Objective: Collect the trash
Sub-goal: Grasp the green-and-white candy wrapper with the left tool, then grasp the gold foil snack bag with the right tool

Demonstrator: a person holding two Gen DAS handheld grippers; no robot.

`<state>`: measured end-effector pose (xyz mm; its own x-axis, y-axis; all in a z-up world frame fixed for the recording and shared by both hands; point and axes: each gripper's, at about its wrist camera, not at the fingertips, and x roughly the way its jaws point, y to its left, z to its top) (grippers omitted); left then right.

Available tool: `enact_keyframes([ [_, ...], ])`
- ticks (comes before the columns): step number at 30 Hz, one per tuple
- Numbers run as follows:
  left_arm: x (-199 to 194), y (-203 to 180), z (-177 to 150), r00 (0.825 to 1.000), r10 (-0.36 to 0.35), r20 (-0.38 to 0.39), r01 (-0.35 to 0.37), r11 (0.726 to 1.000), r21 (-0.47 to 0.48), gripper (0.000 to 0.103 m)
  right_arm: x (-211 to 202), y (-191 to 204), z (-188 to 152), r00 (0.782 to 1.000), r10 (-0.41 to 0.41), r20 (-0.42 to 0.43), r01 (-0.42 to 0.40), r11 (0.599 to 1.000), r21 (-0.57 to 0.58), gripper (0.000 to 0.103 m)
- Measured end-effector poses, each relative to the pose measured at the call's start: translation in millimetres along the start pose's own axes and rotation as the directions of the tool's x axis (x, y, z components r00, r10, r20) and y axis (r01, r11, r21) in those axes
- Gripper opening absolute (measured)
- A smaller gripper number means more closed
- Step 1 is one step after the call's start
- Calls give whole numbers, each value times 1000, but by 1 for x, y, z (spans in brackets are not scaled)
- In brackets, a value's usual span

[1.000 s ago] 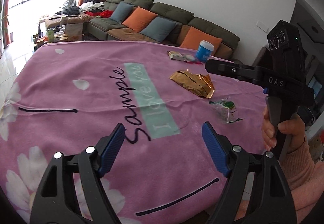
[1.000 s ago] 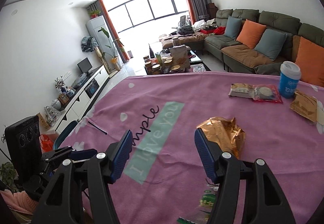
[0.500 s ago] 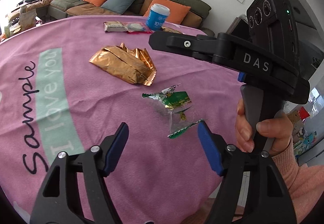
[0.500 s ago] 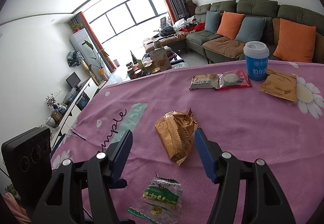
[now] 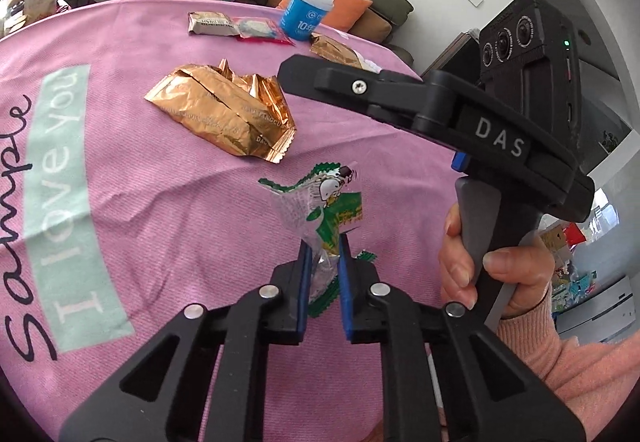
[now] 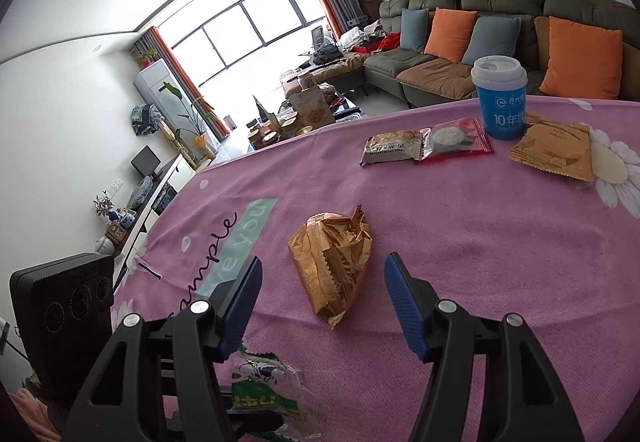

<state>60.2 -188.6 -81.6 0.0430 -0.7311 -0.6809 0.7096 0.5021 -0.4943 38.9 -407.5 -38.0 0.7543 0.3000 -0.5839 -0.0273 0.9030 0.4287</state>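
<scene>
Pink cloth-covered counter (image 5: 168, 226) with mint "I love you" stripe fills both views; it carries all the litter.

Olive sofa with orange and grey cushions (image 6: 500, 38) runs along the top of the right wrist view, not part of the job.

My right tongs (image 6: 324, 294) sit at bottom centre of their view, spread wide, nothing between the pads. The crumpled gold foil snack bag (image 6: 334, 262) lies flat on the counter just ahead of them, roughly centred in the gap. My guess: I lined them up there so that bag is the next pick.

My left tongs (image 5: 324, 282) sit at bottom centre of the left wrist view. Jaws closing, blue pads pinching the lower end of the clear-and-green crinkly candy wrapper (image 5: 324, 210). Upper part of the wrapper stands up above the pads, mid frame, because thin film bunches when squeezed. Lower tail pokes out below the pads.

Blue paper cup with white lid (image 6: 500, 98) stands upright at upper right, with a flat tan sachet (image 6: 554, 150) just beside it.

Grey snack pack (image 6: 390, 148) and red-edged clear biscuit pack (image 6: 454, 140) lie touching, left of the cup. All still to collect. No bin in view.
</scene>
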Motion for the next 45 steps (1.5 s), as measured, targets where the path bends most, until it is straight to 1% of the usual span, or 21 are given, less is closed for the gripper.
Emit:
enact_keyframes([
  [6, -27, 8, -6, 997, 58, 49, -58, 998, -5, 12, 12, 1, -2, 999, 1, -35, -1, 1000, 4, 61],
  [12, -55, 27, -17, 987, 132, 86, -128, 990, -51, 13, 23, -2, -4, 998, -16, -65, 18, 1000, 24, 59],
  [17, -76, 35, -25, 968, 216, 124, -210, 976, -62, 13, 30, -3, -3, 996, -28, -79, 31, 999, 35, 53],
  [21, -85, 41, -28, 955, 259, 141, -250, 965, -79, 13, 34, -5, -1, 996, -32, -82, 35, 998, 43, 51],
  [25, -96, 48, -37, 948, 284, 147, -272, 958, -96, 13, 39, -5, -1, 995, -38, -90, 43, 998, 46, 45],
  [30, -103, 54, -43, 939, 307, 155, -291, 950, -116, 13, 44, -5, -1, 994, -44, -105, 49, 998, 47, 31],
  [33, -108, 56, -47, 934, 317, 163, -299, 946, -126, 13, 45, -4, -1, 993, -49, -104, 53, 998, 43, 27],
  [36, -112, 56, -50, 925, 340, 168, -322, 938, -126, 13, 45, -3, -1, 993, -52, -103, 57, 997, 44, 24],
  [45, -120, 62, -58, 909, 378, 177, -358, 924, -136, 13, 43, 4, -1, 995, -39, -87, 42, 998, 35, 21],
])
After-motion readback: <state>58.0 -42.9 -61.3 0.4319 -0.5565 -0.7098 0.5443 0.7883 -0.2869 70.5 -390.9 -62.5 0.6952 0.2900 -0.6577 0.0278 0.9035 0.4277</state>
